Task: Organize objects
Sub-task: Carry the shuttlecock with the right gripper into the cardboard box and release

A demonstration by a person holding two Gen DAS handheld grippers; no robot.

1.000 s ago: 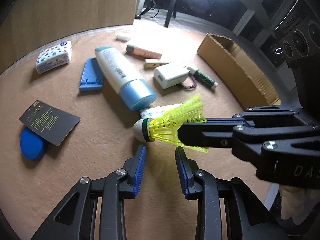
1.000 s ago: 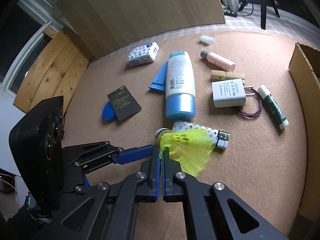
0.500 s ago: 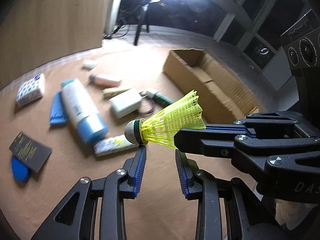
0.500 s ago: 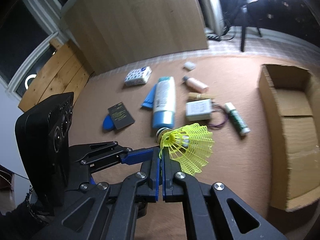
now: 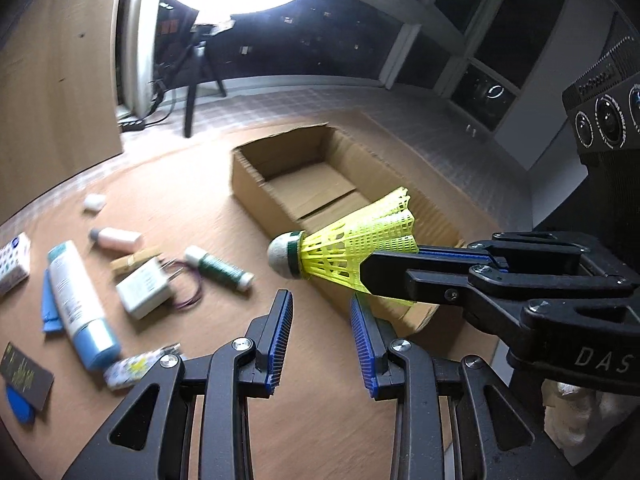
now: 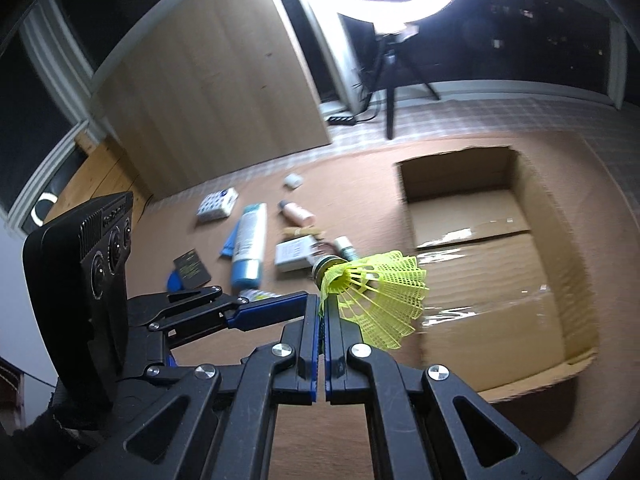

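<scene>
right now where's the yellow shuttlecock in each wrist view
Left wrist view: the yellow shuttlecock is right of centre, cork pointing left, skirt pinched by the right hand-held gripper.
Right wrist view: it is at centre, just above that gripper's shut fingertips.
Shared landmark: the open cardboard box lies behind it in both.

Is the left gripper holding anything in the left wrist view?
No, the left gripper stands open with nothing between its blue pads, while the yellow shuttlecock is pinched by the right gripper.
</scene>
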